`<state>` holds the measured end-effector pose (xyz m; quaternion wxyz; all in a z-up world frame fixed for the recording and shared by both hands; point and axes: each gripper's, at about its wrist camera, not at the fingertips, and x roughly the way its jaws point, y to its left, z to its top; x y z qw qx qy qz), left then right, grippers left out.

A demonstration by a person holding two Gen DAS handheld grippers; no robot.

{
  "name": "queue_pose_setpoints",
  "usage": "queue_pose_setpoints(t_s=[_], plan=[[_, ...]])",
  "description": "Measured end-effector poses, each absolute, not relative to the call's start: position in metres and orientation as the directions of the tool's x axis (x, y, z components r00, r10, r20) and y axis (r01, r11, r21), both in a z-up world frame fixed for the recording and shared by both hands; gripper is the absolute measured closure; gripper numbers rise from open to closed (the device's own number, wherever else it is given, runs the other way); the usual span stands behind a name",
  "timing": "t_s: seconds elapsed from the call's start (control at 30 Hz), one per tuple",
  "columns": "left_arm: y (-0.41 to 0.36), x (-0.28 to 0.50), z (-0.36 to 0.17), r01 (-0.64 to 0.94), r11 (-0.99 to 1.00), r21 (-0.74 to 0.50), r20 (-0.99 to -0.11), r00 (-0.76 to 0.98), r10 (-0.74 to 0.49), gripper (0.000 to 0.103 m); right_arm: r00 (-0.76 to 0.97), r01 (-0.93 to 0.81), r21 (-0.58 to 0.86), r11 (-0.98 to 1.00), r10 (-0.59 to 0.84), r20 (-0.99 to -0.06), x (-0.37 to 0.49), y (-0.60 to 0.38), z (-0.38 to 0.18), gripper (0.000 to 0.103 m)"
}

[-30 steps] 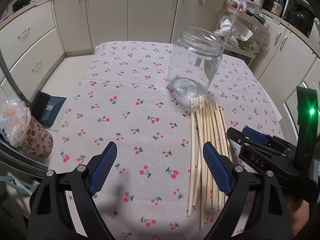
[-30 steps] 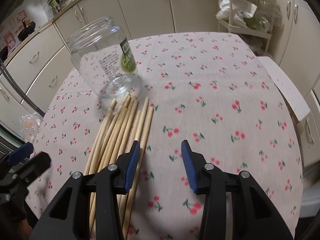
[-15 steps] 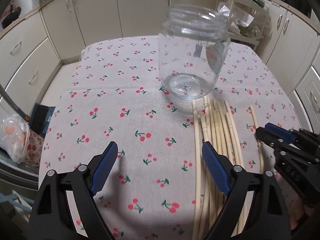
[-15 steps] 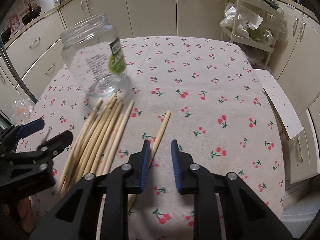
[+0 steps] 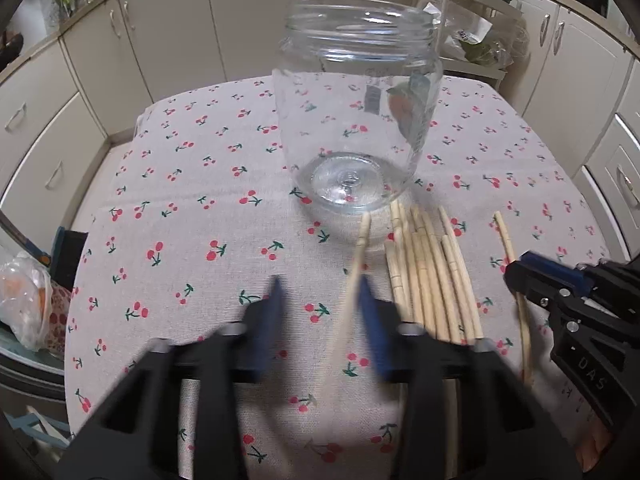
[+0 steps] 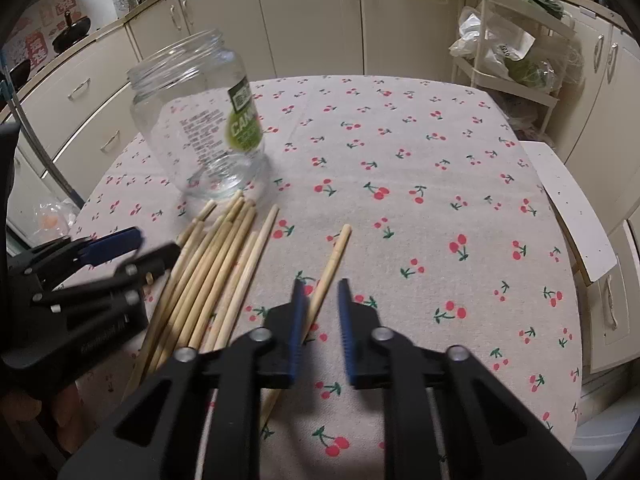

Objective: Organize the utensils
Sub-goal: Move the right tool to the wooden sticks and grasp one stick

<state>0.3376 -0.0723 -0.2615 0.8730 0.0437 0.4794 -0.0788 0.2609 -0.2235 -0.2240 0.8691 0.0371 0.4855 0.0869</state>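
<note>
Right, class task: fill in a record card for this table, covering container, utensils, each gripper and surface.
container: glass jar, upright, empty, no lid
utensils: loose chopsticks lying side by side in front of the jar
left gripper: jaws just closing, one chopstick between them, not yet clamped
right gripper: jaws just closed on a lone chopstick set apart from the rest
surface: cherry-print tablecloth

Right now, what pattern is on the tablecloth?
Red cherries with green stems on the pale tablecloth, clearest in the right wrist view.
</note>
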Motion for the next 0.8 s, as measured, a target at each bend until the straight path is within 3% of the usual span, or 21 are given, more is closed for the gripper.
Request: queue_pose_setpoints(t_s=[0.1, 0.3, 0.47, 0.57, 0.67, 0.7, 0.77, 0.8], plan=[[-0.065, 0.332, -0.261, 0.175, 0.984, -0.025, -0.850, 0.515, -0.114, 0.095, 0.487, -0.151, 0.178, 0.972, 0.230, -0.842, 0.258, -0.218, -0.223, 0.096], [-0.051, 0.327, -0.259, 0.191, 0.978, -0.081, -0.868, 0.468, -0.163, 0.095, 0.456, -0.130, 0.215, 0.968, 0.251, -0.854, 0.266, -0.222, -0.223, 0.095], [-0.060, 0.344, -0.261, 0.209, 0.977, -0.035, -0.869, 0.477, -0.133, 0.089, 0.454, -0.146, 0.187, 0.971, 0.234, -0.860, 0.277, -0.218, -0.222, 0.092], [-0.064, 0.354, -0.261, 0.209, 0.978, -0.014, -0.867, 0.485, -0.116, 0.076, 0.453, -0.150, 0.185, 0.971, 0.233, -0.860, 0.282, -0.216, -0.223, 0.092], [-0.068, 0.362, -0.262, 0.224, 0.975, 0.003, -0.866, 0.488, -0.109, 0.075, 0.459, -0.161, 0.177, 0.971, 0.232, -0.857, 0.284, -0.214, -0.224, 0.092], [-0.069, 0.363, -0.262, 0.233, 0.972, 0.010, -0.865, 0.489, -0.109, 0.078, 0.460, -0.166, 0.171, 0.971, 0.229, -0.858, 0.284, -0.214, -0.224, 0.093], [-0.072, 0.365, -0.261, 0.268, 0.964, 0.002, -0.870, 0.475, -0.130, 0.096, 0.460, -0.169, 0.174, 0.970, 0.234, -0.856, 0.283, -0.215, -0.224, 0.096], [-0.073, 0.364, -0.260, 0.278, 0.961, 0.002, -0.873, 0.468, -0.134, 0.098, 0.458, -0.165, 0.186, 0.968, 0.243, -0.855, 0.284, -0.217, -0.224, 0.097]])
